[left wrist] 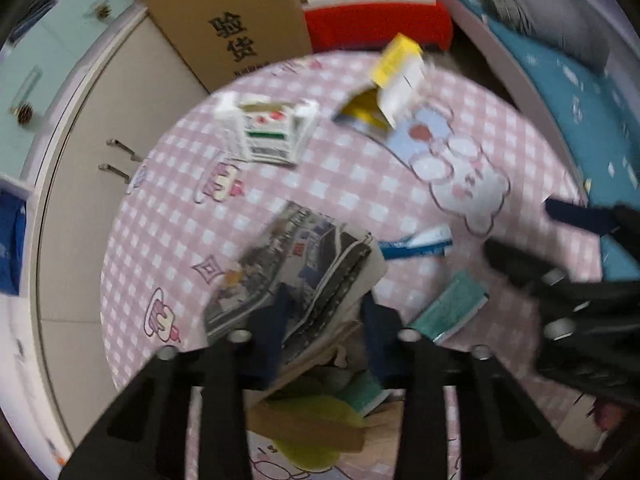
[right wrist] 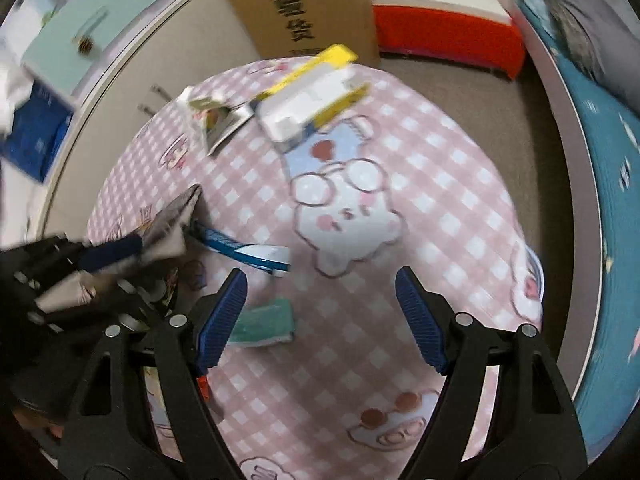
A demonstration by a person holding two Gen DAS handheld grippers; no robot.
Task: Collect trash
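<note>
My left gripper [left wrist: 326, 320] points down at a pink checked mat [left wrist: 320, 200] and is shut on a folded newspaper [left wrist: 296, 264], which lies between its blue pads. In the right wrist view the newspaper [right wrist: 168, 232] sticks out of that gripper at the left. My right gripper [right wrist: 322, 280] hangs open above the mat [right wrist: 360, 360] with nothing between its fingers. A blue wrapper [right wrist: 248, 254] and a teal packet [right wrist: 264, 320] lie just beyond its left finger. Farther off are a yellow-and-white box [right wrist: 316, 100] and a white-and-green carton [left wrist: 268, 132].
A tall cardboard box [left wrist: 236, 20] and a red tub [left wrist: 376, 24] stand beyond the mat. A bed with a blue sheet [left wrist: 580, 120] runs along the right and pale cabinets [left wrist: 120, 100] along the left. Brown and yellow-green scraps [left wrist: 312, 428] lie under my left gripper.
</note>
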